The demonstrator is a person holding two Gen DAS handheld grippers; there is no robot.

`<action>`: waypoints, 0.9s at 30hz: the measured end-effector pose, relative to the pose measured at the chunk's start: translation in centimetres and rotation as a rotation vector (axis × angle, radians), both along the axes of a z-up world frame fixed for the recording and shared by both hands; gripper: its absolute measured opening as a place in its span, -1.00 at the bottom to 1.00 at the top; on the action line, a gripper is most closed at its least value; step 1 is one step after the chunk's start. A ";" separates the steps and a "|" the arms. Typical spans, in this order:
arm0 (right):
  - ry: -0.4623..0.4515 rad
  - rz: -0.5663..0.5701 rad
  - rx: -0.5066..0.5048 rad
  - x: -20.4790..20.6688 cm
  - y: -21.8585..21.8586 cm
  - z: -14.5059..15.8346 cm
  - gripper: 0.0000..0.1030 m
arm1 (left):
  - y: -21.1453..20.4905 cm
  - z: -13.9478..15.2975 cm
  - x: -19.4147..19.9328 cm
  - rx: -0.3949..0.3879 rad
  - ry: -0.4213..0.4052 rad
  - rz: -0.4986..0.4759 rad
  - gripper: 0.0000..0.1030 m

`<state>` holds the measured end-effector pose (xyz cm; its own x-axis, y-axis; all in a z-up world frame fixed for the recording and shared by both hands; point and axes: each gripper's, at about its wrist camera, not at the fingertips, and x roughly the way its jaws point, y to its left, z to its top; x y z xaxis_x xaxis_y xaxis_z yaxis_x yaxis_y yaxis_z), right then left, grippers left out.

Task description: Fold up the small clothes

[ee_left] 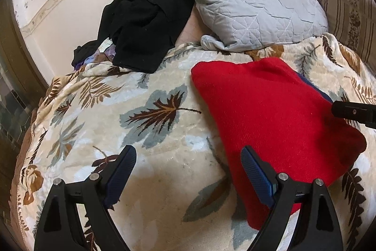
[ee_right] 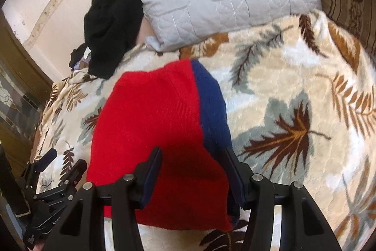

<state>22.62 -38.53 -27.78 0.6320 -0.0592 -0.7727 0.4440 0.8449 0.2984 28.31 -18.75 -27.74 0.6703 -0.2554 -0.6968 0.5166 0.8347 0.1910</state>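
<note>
The folded garment (ee_right: 150,133) is red with a navy blue band; the blanket (ee_left: 145,124) is cream with brown and grey-blue leaves; the pillow (ee_left: 253,6) is grey.

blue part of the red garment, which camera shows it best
The right wrist view: the blue panel runs as a broad band down the red garment, beside the right gripper. The left wrist view shows only a thin blue sliver behind the red.

one red garment (ee_left: 270,114), two pillows (ee_left: 253,6)
</note>
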 end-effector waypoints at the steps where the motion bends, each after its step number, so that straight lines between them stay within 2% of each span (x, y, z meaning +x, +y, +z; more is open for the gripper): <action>1: -0.007 0.003 -0.005 0.1 0.1 0.2 0.13 | 0.0 0.0 0.0 -0.001 -0.001 0.001 0.76; 10: 0.011 0.026 0.007 0.9 0.8 -0.4 0.13 | 0.5 0.4 0.2 -0.022 -0.003 0.003 0.76; 17: 0.093 0.030 0.014 1.3 0.7 -2.3 0.09 | 0.5 0.5 0.0 -0.045 0.003 -0.017 0.76; 23: 0.050 0.029 0.001 0.9 0.8 -1.4 0.09 | 0.4 0.3 0.1 -0.044 0.018 -0.021 0.76; 27: -0.040 0.025 -0.011 0.7 0.7 0.3 0.09 | 0.6 0.1 0.7 -0.058 0.042 -0.003 0.76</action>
